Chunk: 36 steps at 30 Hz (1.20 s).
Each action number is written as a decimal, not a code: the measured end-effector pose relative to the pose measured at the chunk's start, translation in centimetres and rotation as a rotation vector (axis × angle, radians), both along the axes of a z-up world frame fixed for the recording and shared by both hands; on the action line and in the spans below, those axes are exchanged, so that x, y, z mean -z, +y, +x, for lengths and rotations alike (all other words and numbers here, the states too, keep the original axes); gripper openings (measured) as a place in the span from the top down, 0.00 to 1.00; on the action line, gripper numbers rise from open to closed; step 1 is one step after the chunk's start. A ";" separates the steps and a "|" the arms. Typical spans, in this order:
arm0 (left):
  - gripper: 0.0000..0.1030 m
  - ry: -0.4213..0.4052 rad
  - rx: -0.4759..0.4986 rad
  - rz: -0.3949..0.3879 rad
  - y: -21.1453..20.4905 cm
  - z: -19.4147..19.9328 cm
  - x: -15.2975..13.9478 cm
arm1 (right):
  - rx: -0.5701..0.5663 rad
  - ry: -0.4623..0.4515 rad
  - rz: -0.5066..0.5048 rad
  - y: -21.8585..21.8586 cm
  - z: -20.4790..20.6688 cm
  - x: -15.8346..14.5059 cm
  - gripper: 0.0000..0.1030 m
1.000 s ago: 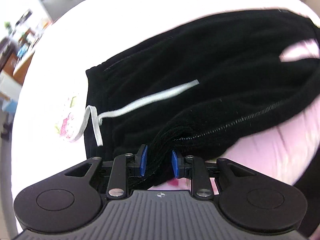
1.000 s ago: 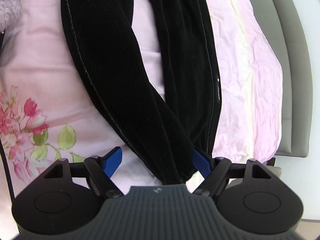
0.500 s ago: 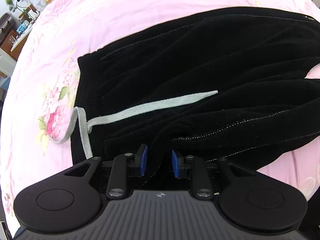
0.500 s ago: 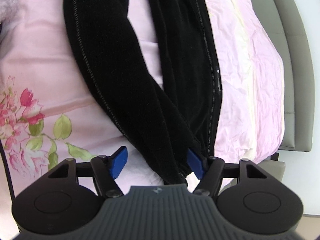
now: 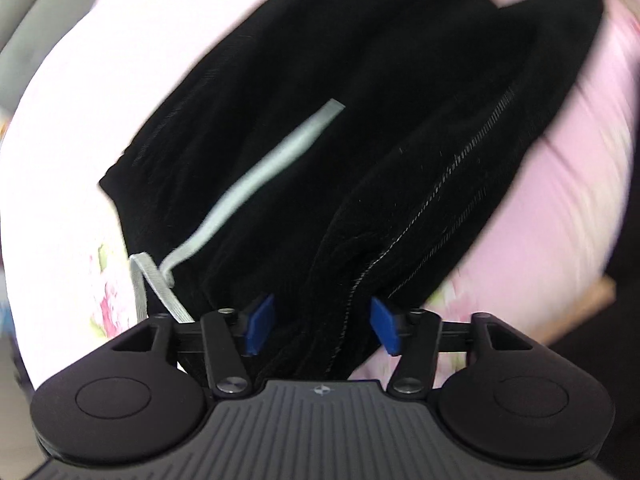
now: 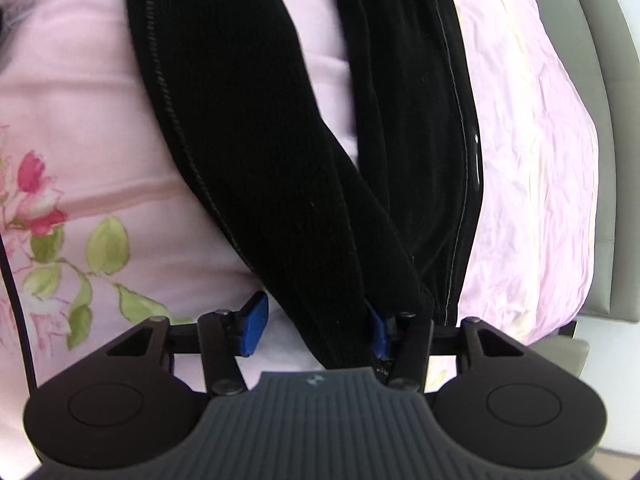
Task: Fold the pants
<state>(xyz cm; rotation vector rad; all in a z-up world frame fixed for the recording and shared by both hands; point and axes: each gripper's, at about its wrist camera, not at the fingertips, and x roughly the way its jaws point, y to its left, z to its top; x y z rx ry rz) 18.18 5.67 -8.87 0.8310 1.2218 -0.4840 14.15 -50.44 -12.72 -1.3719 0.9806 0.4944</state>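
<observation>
Black corduroy pants point(image 5: 360, 128) lie on a pink bed. A grey drawstring point(image 5: 260, 172) crosses the waistband end. My left gripper point(image 5: 322, 326) is open, its blue pads point(image 5: 262, 322) set apart on either side of a bunched fold of the pants. In the right wrist view two black legs point(image 6: 256, 152) run away from me and meet near my right gripper point(image 6: 316, 330). The right gripper is open, with leg fabric lying between its blue pads point(image 6: 252, 326), closer to the right pad.
The pink floral sheet point(image 6: 80, 216) covers the bed. A grey bed frame point(image 6: 600, 160) runs along the right in the right wrist view. A thin black cable point(image 6: 16, 288) hangs at the left edge.
My left gripper has opened; its pads were tight on the fold and now stand wide. The left view has swung and is blurred. My right gripper's jaws have narrowed a little around the legs.
</observation>
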 end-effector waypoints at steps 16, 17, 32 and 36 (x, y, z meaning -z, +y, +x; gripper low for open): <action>0.34 0.056 0.138 0.119 -2.2 -5.7 2.3 | 0.046 -0.001 -0.030 -0.3 -0.6 -0.3 0.54; 0.35 0.058 0.142 0.122 -2.5 -5.6 2.7 | 0.041 0.001 -0.035 -0.4 -0.7 -0.5 0.54; 0.83 -0.142 -0.150 0.099 -2.7 -3.0 1.0 | 0.016 -0.002 -0.055 -2.2 1.3 -1.1 0.54; 0.83 -0.207 -0.209 0.048 -2.6 -3.5 -1.3 | 0.037 0.006 -0.062 -1.7 1.0 -0.2 0.95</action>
